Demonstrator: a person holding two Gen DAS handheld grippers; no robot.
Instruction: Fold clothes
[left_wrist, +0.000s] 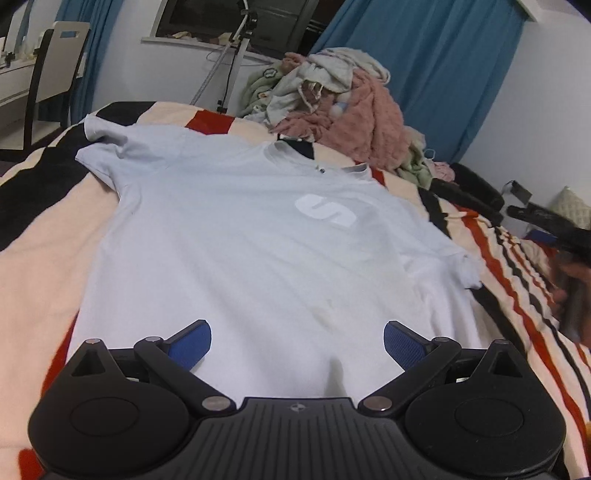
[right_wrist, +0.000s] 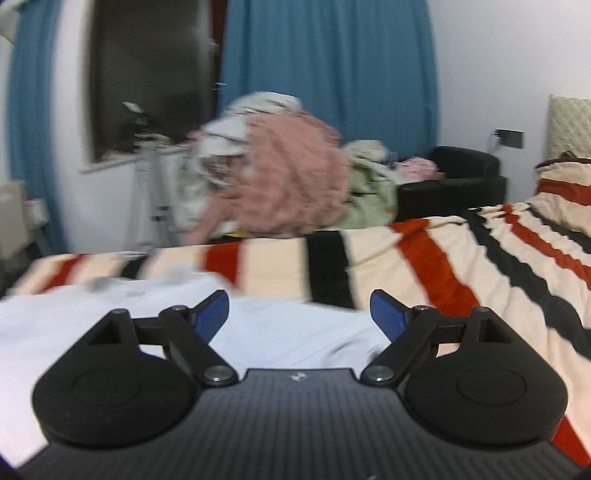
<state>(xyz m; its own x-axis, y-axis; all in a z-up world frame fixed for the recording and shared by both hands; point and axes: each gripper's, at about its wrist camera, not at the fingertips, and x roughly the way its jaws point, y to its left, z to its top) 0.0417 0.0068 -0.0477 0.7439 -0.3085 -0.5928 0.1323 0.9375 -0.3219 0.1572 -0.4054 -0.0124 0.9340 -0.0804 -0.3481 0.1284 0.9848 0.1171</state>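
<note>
a pale white short-sleeved cotton t-shirt lies spread flat and unfolded on my striped fleece blanket, both my left gripper and right gripper spread wide, empty, every fold remaining.

A striped blanket in cream, red and black covered the bed. Behind it hung blue curtains on either side of a dark window. A white stand rose by the windowsill, with a cable trailing down beside it. At the far left stood a chair with a pale back. A black armchair sat against the wall, under a dark wall socket, and a quilted headboard showed at the right edge.
</note>
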